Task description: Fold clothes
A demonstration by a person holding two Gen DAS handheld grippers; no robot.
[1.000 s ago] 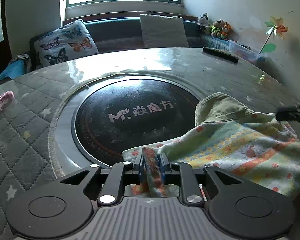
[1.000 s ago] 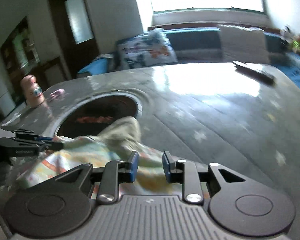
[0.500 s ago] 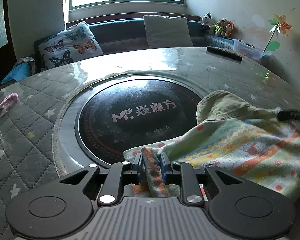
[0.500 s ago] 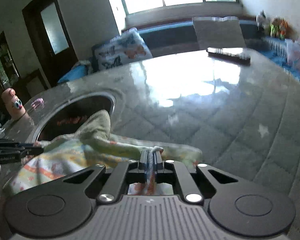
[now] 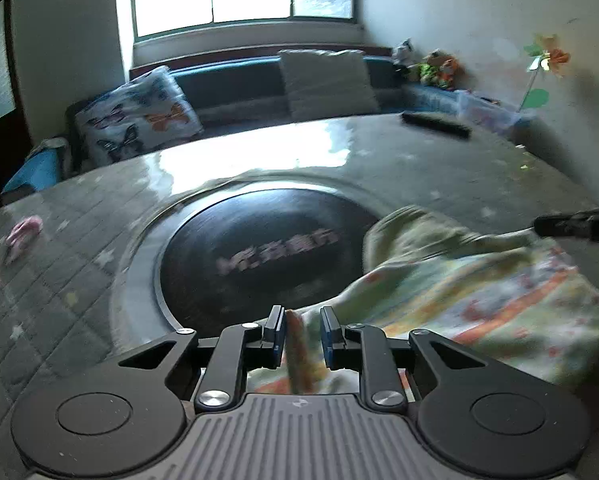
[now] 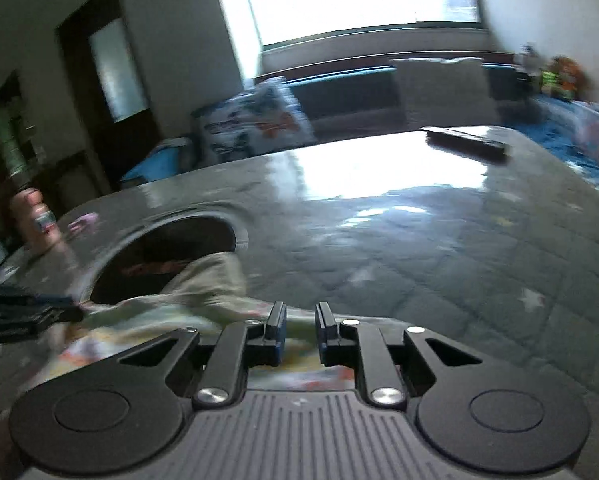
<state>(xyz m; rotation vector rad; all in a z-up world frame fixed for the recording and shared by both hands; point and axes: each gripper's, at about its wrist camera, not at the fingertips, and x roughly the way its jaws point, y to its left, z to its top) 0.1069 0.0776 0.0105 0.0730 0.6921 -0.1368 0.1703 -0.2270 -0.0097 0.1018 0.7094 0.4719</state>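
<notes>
Motion blur smeared the lettering (image 5: 277, 254) on my counter's dark disc beyond reading. The garment (image 6: 147, 332) ran under my right claw (image 6: 297, 334), its near edge hidden.

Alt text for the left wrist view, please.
The left gripper is open, with a ridge of patterned cloth standing loose between its fingers. The cloth lies partly over the table's dark round inset; the right gripper reaches its far corner.

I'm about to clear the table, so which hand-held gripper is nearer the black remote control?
Right. The right hand-held gripper sits on the remote control's side of the garment. The left hand-held gripper is at the garment's opposite end, by the dark round inset, farther away.
</notes>
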